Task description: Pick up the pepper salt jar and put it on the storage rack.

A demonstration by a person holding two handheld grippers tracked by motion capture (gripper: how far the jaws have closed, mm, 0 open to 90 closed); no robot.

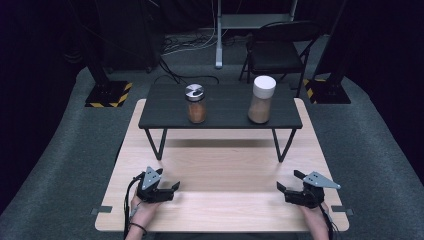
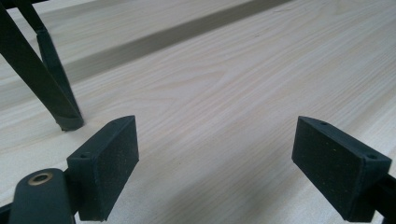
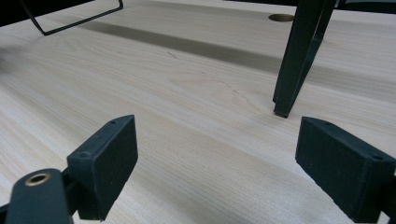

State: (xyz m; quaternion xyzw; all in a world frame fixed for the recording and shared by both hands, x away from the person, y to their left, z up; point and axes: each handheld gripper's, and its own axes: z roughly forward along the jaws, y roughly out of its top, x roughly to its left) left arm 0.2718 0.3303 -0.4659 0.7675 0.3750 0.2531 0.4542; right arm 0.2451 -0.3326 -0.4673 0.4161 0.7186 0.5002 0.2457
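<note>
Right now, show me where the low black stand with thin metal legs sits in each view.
High view: the low black stand spans the middle, beyond both hands.
Left gripper view: one of its legs slants down at the upper left.
Right gripper view: a leg stands at the upper right.
Shared landmark: the pale wooden tabletop under the legs.
</note>
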